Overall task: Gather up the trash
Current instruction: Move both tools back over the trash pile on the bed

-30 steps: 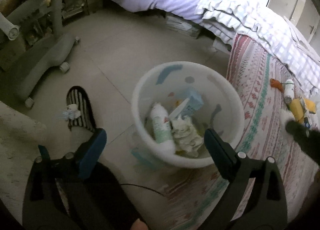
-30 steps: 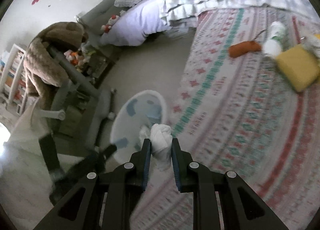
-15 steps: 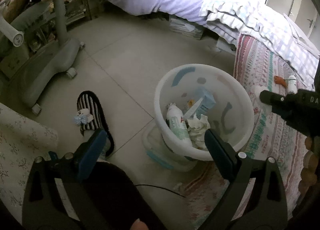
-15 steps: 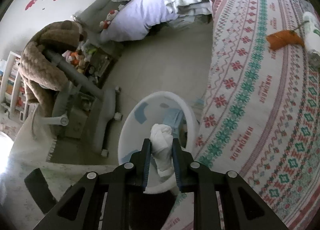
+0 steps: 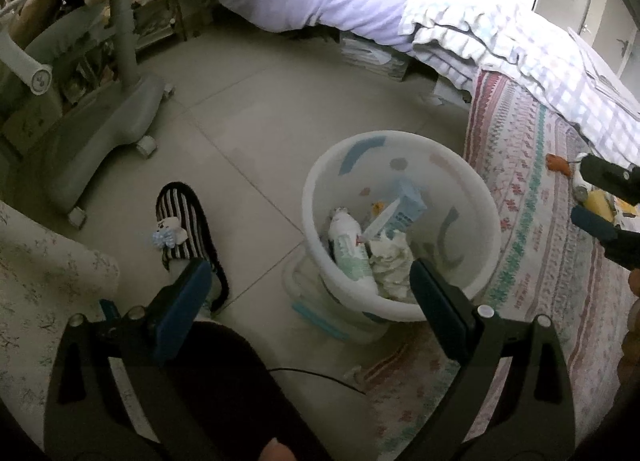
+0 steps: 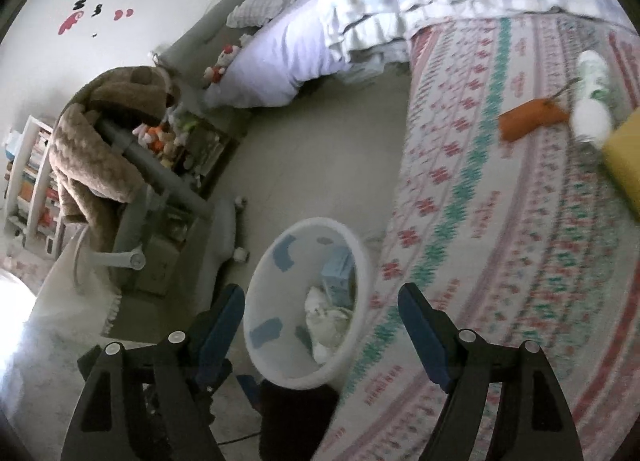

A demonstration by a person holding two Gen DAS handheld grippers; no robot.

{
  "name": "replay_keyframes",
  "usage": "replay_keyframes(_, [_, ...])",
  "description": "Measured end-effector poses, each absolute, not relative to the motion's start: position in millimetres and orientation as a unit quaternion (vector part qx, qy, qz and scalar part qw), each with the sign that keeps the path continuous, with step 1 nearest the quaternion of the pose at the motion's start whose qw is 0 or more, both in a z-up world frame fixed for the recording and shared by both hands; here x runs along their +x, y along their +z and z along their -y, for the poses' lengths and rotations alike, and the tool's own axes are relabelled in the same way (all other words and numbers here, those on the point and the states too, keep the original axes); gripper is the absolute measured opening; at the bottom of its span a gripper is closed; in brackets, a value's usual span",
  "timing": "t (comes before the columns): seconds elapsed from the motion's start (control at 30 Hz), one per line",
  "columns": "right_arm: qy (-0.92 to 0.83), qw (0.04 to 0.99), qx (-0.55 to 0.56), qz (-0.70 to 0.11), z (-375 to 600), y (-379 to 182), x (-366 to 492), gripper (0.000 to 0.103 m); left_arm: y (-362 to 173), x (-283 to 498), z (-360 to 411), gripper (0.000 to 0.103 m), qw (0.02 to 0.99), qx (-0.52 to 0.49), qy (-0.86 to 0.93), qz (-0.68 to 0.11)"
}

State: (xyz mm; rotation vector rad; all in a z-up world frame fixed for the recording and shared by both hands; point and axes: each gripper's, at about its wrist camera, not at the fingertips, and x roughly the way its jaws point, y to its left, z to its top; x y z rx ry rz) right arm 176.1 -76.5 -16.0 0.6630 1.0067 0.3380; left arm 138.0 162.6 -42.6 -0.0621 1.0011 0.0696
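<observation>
Several pieces of trash already lay in the white bin (image 5: 472, 197) in the left wrist view — a plastic bottle (image 5: 350, 245), a blue carton (image 5: 408, 201) and crumpled tissue (image 5: 390, 261) — so, as I judged it, the task was well under way but not finished. The left gripper (image 5: 308, 293) stood with its jaws spread wide and nothing between them; the bin sat just ahead of the jaws, nearer the right-hand one, whose tip overlapped the near rim. Farther off, beyond that right-hand jaw, small items remained on the patterned rug (image 5: 532, 245).

In the right wrist view the right gripper (image 6: 320, 317) was likewise parted and empty. The bin lay straight ahead, framed between the two jaws, white tissue (image 6: 326, 317) visible inside. Well ahead and off to the right of the jaws, an orange scrap (image 6: 532, 119), a white-and-green bottle (image 6: 594, 101) and a yellow object (image 6: 624, 153) lay on the rug — these looked like what was left to collect.
</observation>
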Motion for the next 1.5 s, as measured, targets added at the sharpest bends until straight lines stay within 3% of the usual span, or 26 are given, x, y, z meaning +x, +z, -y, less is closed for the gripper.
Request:
replay_keyframes(0.83, [0.022,0.845,0.254,-0.47,227.1,23.4,78.8,0.081,-9.7,121.3,-65.0,0.099,0.881,-0.01,-0.014,-0.473])
replay_keyframes(1.5, [-0.028,0.832,0.283,-0.477,319.8,21.6,74.7,0.081,-14.9,158.1,32.6,0.099,0.876,0.031,-0.054,-0.478])
